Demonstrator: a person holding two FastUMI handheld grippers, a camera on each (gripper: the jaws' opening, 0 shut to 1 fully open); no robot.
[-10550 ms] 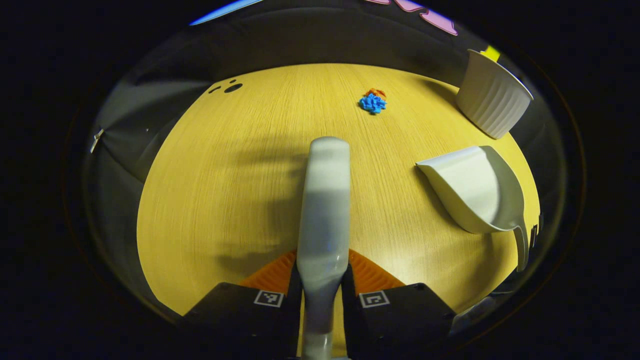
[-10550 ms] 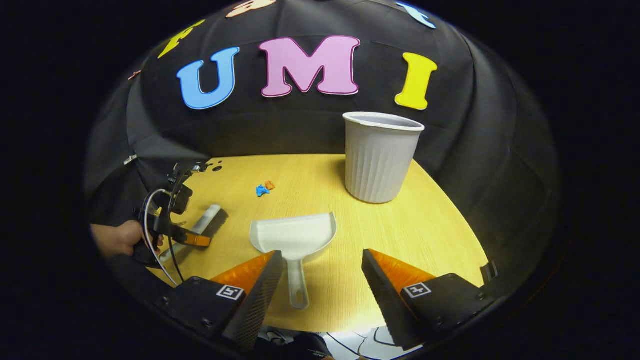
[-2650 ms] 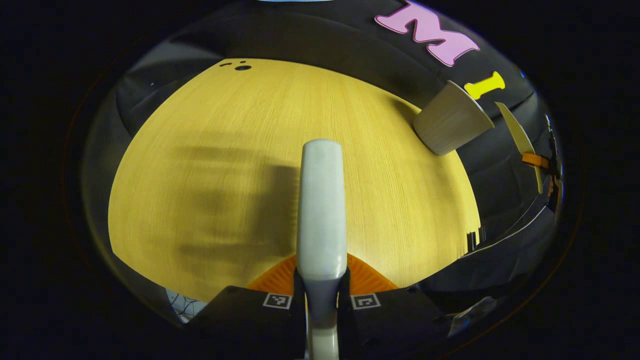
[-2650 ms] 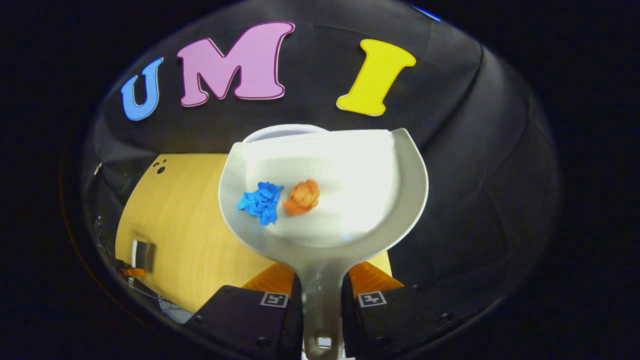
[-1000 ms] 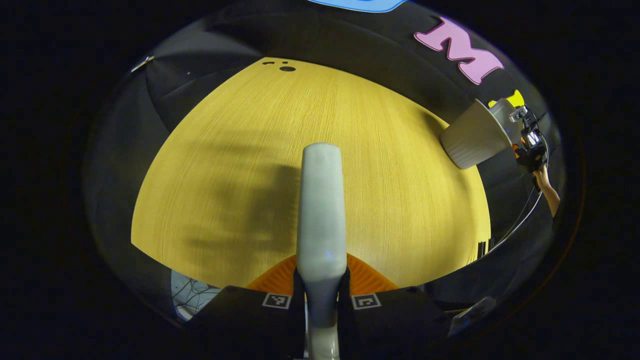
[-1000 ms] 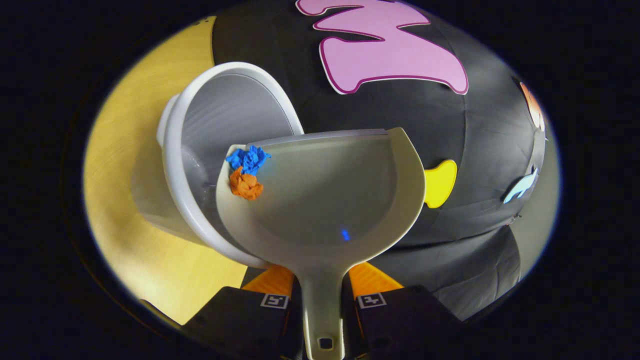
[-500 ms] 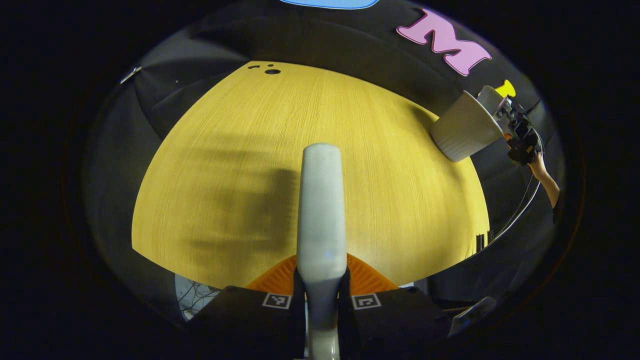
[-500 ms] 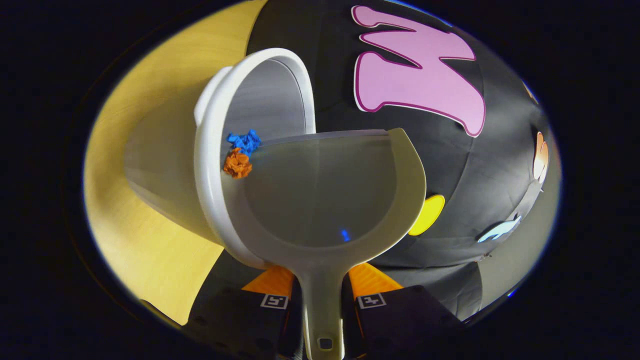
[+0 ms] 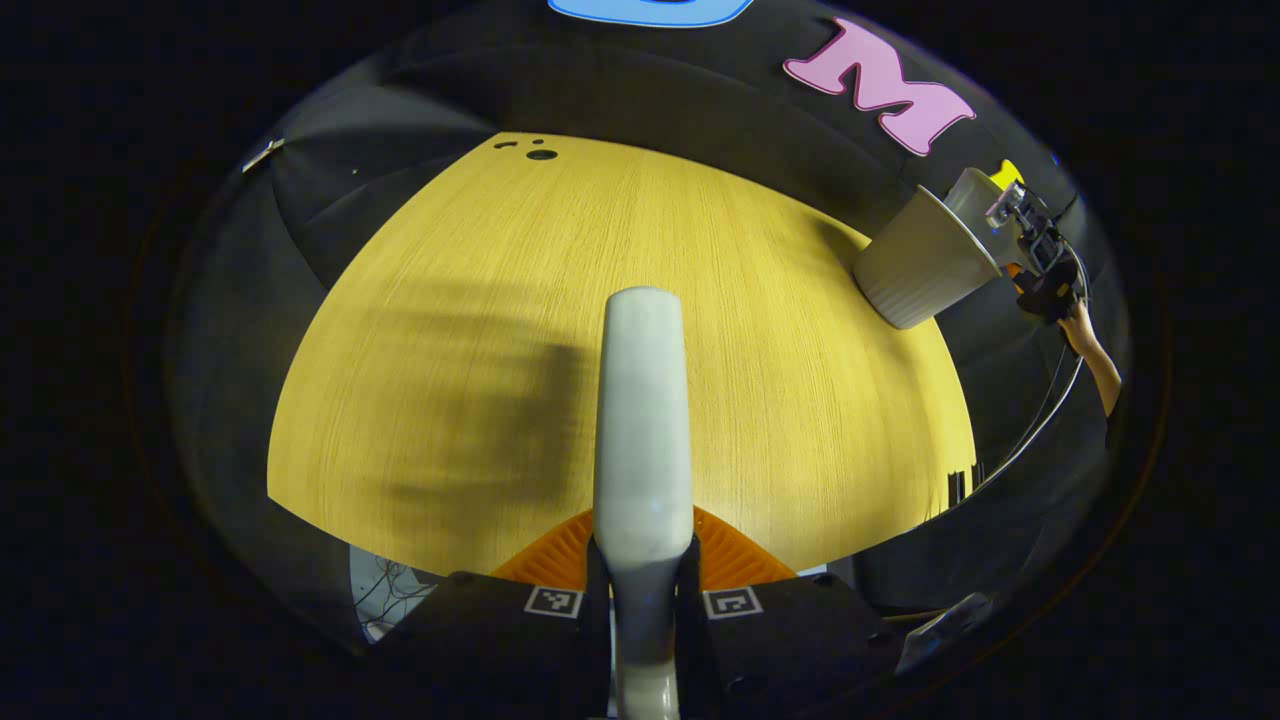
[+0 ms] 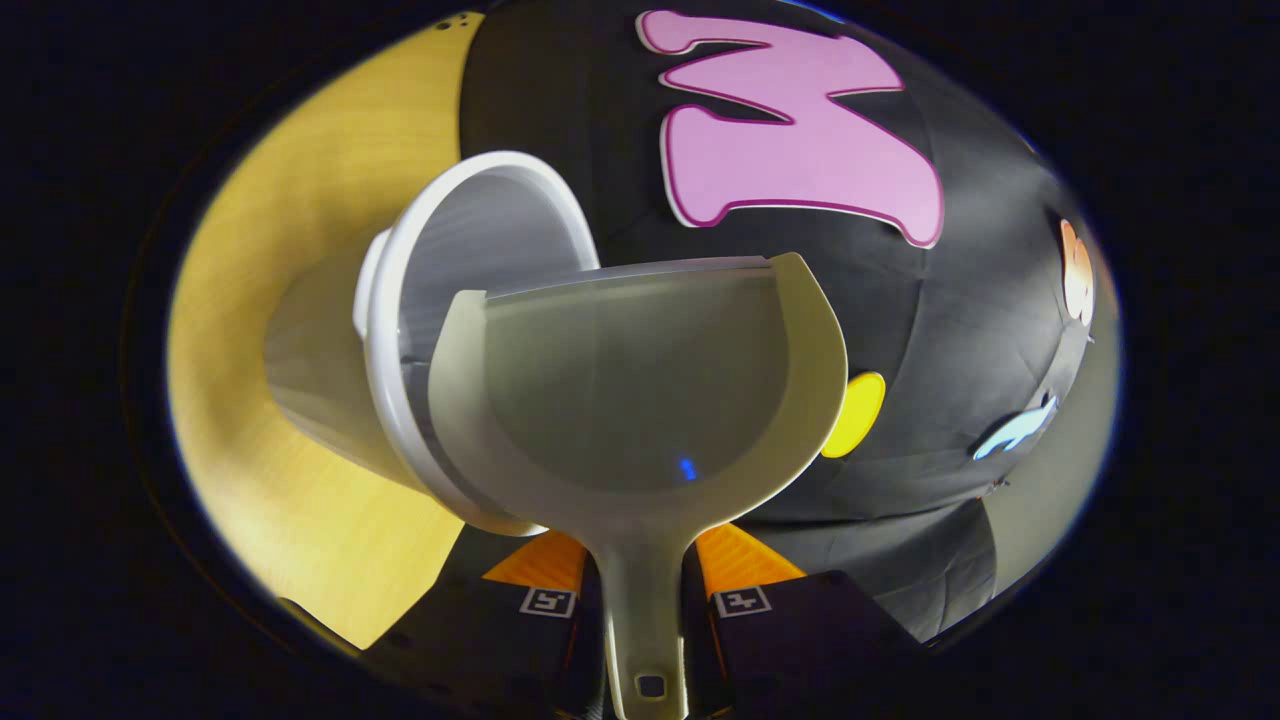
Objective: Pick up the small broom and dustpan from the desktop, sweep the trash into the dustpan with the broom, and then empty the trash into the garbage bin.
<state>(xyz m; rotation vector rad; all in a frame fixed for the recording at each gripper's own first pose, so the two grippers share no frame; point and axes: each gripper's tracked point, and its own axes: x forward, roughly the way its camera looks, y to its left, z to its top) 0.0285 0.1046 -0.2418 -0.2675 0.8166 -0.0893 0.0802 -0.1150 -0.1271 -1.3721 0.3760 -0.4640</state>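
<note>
My left gripper is shut on the small broom, whose pale handle stretches forward above the wooden desktop. At the far right of that view stands the white ribbed garbage bin, with the other gripper and a hand above its rim. In the right gripper view my right gripper is shut on the handle of the white dustpan, tilted sideways over the open mouth of the garbage bin. The pan's inside is bare.
The black cloth wall rises right behind the bin. Small dark holes mark the desktop's far edge. A cable hangs down from the hand at the right. Floor with wires shows past the near edge of the desktop.
The blue and orange scraps slid off the pan's left corner and are gone from it. The right gripper had tilted the pan over the bin. The broom stayed nearly still.
</note>
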